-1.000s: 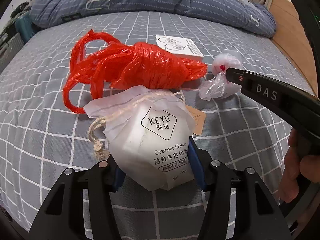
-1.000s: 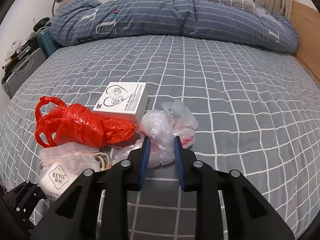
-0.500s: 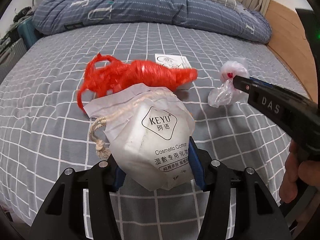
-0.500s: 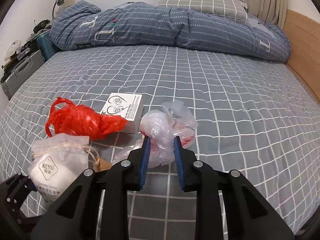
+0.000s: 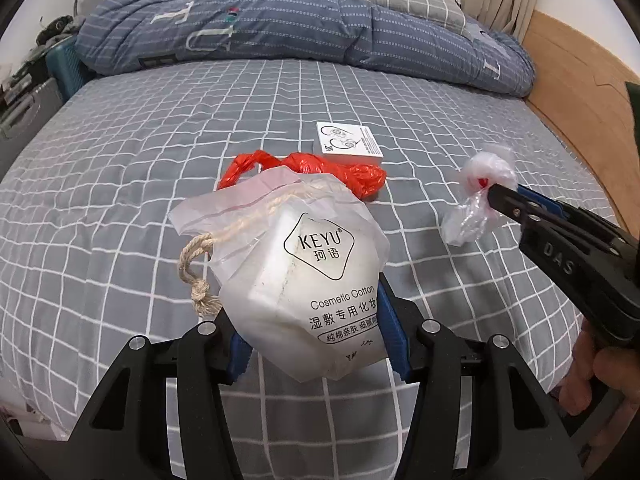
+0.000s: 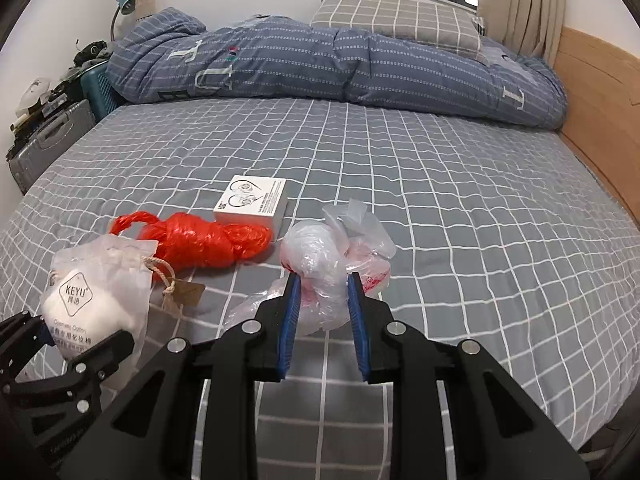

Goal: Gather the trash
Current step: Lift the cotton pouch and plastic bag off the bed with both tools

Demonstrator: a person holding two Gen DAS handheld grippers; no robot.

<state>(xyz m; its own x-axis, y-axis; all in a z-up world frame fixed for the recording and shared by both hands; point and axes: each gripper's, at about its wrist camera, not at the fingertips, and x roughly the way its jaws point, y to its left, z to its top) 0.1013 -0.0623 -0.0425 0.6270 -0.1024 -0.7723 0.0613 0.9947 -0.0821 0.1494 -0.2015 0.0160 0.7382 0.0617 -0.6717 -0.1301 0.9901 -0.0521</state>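
My left gripper (image 5: 310, 320) is shut on a white cosmetic-cotton bag (image 5: 316, 276) with a rope drawstring, held above the bed; it also shows in the right wrist view (image 6: 92, 292). My right gripper (image 6: 322, 292) is shut on a crumpled clear plastic bag (image 6: 328, 252) with red marks, lifted off the bed; the bag also shows in the left wrist view (image 5: 478, 200). A crumpled red plastic bag (image 6: 200, 240) and a small white earphone box (image 6: 252, 202) lie on the grey checked bedsheet (image 6: 440, 200). A brown paper tag (image 6: 186, 294) lies near the red bag.
A folded blue duvet (image 6: 320, 64) and a grey checked pillow (image 6: 400, 20) lie at the head of the bed. A wooden bed frame (image 6: 592, 92) runs along the right. Suitcases and clutter (image 6: 52, 132) stand left of the bed.
Both grippers have risen and pulled back from the bed with their bags. The red bag and the box stay on the sheet and now look farther away.
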